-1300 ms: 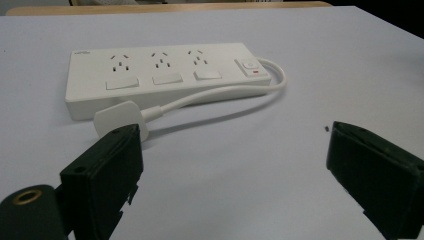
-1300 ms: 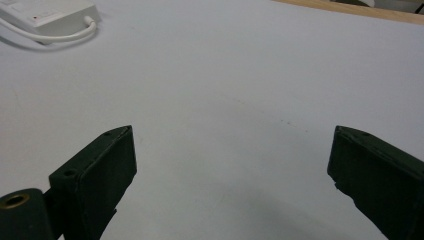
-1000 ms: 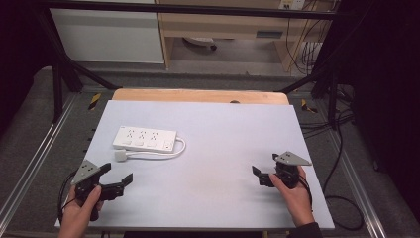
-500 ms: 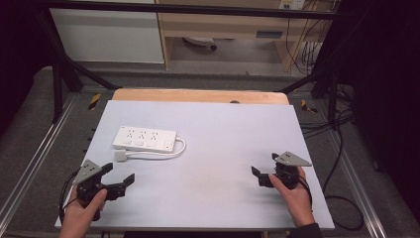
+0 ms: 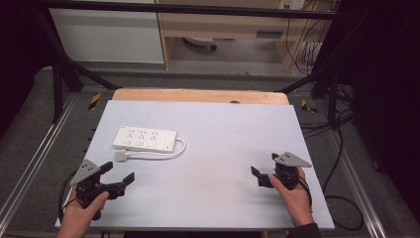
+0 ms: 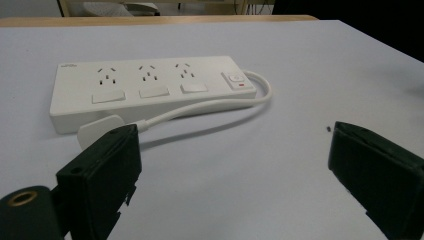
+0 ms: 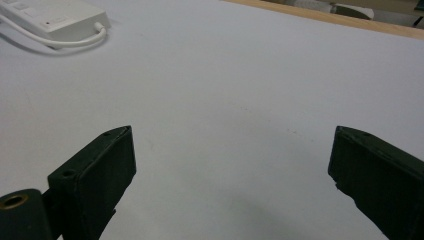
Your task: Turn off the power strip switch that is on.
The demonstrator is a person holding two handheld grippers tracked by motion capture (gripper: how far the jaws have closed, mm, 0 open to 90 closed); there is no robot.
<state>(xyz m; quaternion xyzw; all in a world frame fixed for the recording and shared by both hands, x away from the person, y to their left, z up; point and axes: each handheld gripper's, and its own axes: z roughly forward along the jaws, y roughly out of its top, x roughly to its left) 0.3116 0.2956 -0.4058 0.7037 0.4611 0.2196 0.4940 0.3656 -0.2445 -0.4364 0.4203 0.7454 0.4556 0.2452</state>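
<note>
White power strip (image 5: 144, 139) lay untouched at the left rear of the pale worktop (image 5: 223, 148), its cord looped back and the flat plug (image 6: 98, 129) resting just in front of it. Left gripper (image 5: 117, 177) sat nearest, jaws wide apart and empty; right gripper (image 5: 262, 171) well apart at the right edge, jaws likewise spread, holding nothing. Work judged barely begun (no grasp made yet). Dim room beyond: dark frame, wooden shelving, cables on the floor.

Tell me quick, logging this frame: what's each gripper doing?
Left gripper: open, holding nothing, near the power strip.
Right gripper: open, holding nothing.
</note>
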